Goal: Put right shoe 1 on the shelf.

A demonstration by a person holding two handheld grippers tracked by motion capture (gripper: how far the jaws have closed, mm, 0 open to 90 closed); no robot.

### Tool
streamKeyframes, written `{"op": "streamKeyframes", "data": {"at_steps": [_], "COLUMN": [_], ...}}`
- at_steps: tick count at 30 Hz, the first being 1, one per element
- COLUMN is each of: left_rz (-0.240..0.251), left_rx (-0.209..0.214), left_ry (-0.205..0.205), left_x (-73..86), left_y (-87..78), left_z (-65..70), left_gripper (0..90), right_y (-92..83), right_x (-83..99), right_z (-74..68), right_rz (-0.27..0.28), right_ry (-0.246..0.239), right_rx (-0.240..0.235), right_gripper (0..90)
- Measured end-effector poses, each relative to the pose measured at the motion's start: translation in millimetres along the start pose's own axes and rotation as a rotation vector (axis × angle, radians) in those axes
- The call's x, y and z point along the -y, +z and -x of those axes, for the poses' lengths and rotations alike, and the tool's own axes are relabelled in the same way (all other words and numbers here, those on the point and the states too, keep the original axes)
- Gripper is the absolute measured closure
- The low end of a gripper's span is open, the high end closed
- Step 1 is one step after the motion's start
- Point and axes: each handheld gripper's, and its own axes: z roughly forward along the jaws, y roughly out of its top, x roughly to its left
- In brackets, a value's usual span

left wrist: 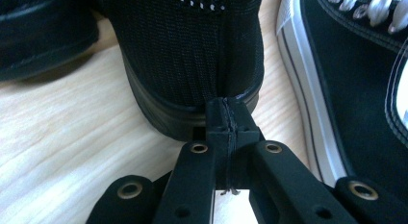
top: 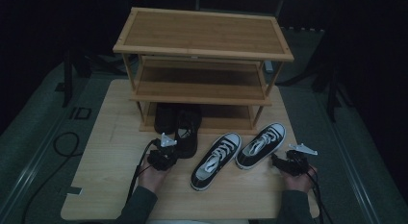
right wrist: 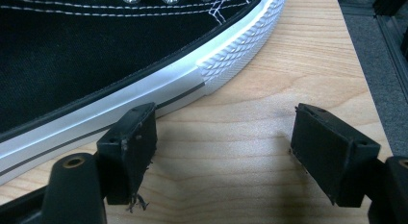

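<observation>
1. left gripper (left wrist: 230,119): jaws pressed together with nothing between them; the tips sit right at the heel of the black shoe (left wrist: 192,56), at sole level.
2. black shoe: stands on the wooden table (top: 110,180), its toe pointing into the lowest tier of the bamboo rack (top: 202,34); a second black shoe (top: 164,117) sits beside it, further in under the lowest shelf.
3. right gripper (right wrist: 223,152): jaws spread wide, holding nothing; bare table shows between the pads, and the left pad stands close to the white rubber sole of the right sneaker (right wrist: 96,56).
4. in the high view, the two black-and-white sneakers lie side by side between the grippers, toes toward the rack.
</observation>
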Motion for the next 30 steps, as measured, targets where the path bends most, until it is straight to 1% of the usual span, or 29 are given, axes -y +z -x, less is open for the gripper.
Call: {"op": "streamKeyframes", "data": {"at_steps": [2, 3, 4, 7, 10, 12, 13, 15, 17, 20, 21, 23, 25, 27, 30], "left_rz": [0.0, -0.004, -0.006, -0.03, -0.063, -0.065, -0.064, -0.057, -0.048, -0.02, -0.02, -0.02, -0.015, -0.016, -0.018], "left_rx": [-0.001, -0.002, 0.017, 0.022, 0.028, 0.026, 0.026, 0.055, 0.034, 0.042, 0.057, 0.042, 0.046, 0.037, 0.041], "left_ry": [0.004, 0.013, 0.018, 0.056, 0.075, 0.082, 0.075, 0.056, 0.066, 0.034, 0.031, 0.038, 0.029, 0.03, 0.034], "left_x": [-2.2, -2.3, -1.7, 0.9, 1.6, 0.9, 0.0, -2.5, -5.6, -11.4, -13.3, -16.3, -20.0, -23.6, -28.6], "left_y": [1.8, 2.0, 2.4, 5.6, 12.8, 19.0, 21.8, 24.9, 25.7, 26.3, 27.2, 30.0, 33.3, 37.0, 42.5], "left_z": [3.1, 5.4, 7.3, 15.3, 18.1, 18.9, 18.0, 15.5, 16.3, 12.8, 11.7, 12.0, 10.1, 8.6, 5.7], "left_gripper": [89.4, 88.7, 88.7, 88.7, 88.8, 88.8, 88.8, 89.7, 89.7, 89.7, 89.7, 89.7, 89.7, 89.7, 89.7], "right_y": [0.0, 0.0, 0.0, 0.0, 0.0, 0.0, 0.0, 0.0, 0.0, 0.0, 0.0, 0.0, 0.0, 0.0, 0.0], "right_x": [0.0, 0.0, 0.0, 0.0, 0.0, 0.1, 0.1, 0.0, 0.0, 0.0, 0.0, 0.1, 0.0, 0.0, 0.1], "right_z": [0.0, 0.0, 0.0, 0.0, 0.0, 0.0, 0.0, 0.0, 0.0, 0.0, 0.1, 0.1, 0.0, 0.0, 0.1], "right_rz": [0.001, 0.0, 0.0, 0.0, 0.0, 0.001, 0.0, 0.0, 0.0, 0.0, 0.0, 0.001, 0.001, 0.0, 0.0], "right_ry": [0.0, 0.0, 0.0, 0.0, 0.0, -0.001, -0.001, -0.001, -0.001, -0.001, -0.001, -0.001, -0.001, -0.001, -0.002], "right_rx": [0.0, 0.0, 0.0, 0.0, 0.0, 0.0, 0.0, 0.0, 0.0, 0.0, 0.0, 0.0, 0.0, 0.0, 0.0], "right_gripper": [23.9, 23.9, 23.9, 23.9, 23.9, 23.9, 23.9, 23.9, 23.9, 23.9, 23.9, 23.9, 23.9, 23.9, 23.9]}}
